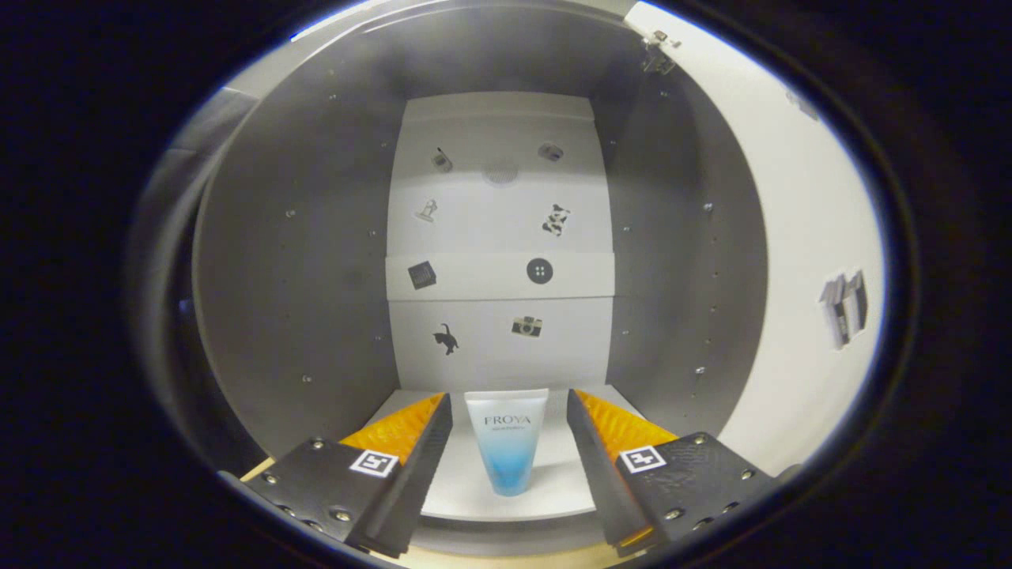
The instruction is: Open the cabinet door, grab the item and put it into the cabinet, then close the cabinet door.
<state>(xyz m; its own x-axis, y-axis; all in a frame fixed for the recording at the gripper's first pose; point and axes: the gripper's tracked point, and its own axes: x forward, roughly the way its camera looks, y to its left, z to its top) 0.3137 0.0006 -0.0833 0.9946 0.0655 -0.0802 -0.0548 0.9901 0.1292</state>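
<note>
I have the gripper (pixel 508 442) aimed level and straight into the open cabinet (pixel 300 261), its two fingers (pixel 411 458) spread wide apart and reaching onto the front of the cabinet floor (pixel 506 498). One finger runs in from 7 o'clock, the other from 5 o'clock, and both taper toward the middle.

Between them stands the tube (pixel 506 442), upright on its cap end, with clear gaps on both sides, so neither finger touches it. It is a soft cosmetic tube, wide and flat at the crimped top, narrowing toward the base. Its upper part is white with printed lettering, and it fades to a clear light blue lower down. It sits on the white cabinet floor, near the front edge, well short of the back panel (pixel 500 237).

The back panel at 12 o'clock is white and carries small stickers: a black cat (pixel 447 338) and a camera (pixel 526 325) low down, a dark button (pixel 539 271) and a dark square (pixel 421 274) on a horizontal band across the middle, and a few more above that I cannot make out clearly. The side walls are grey with rows of small holes. At 2 to 4 o'clock the white cabinet door (pixel 791 237) stands swung open, a hinge (pixel 658 49) showing at its top corner and a sticker of books (pixel 844 308) on its inner face.
</note>
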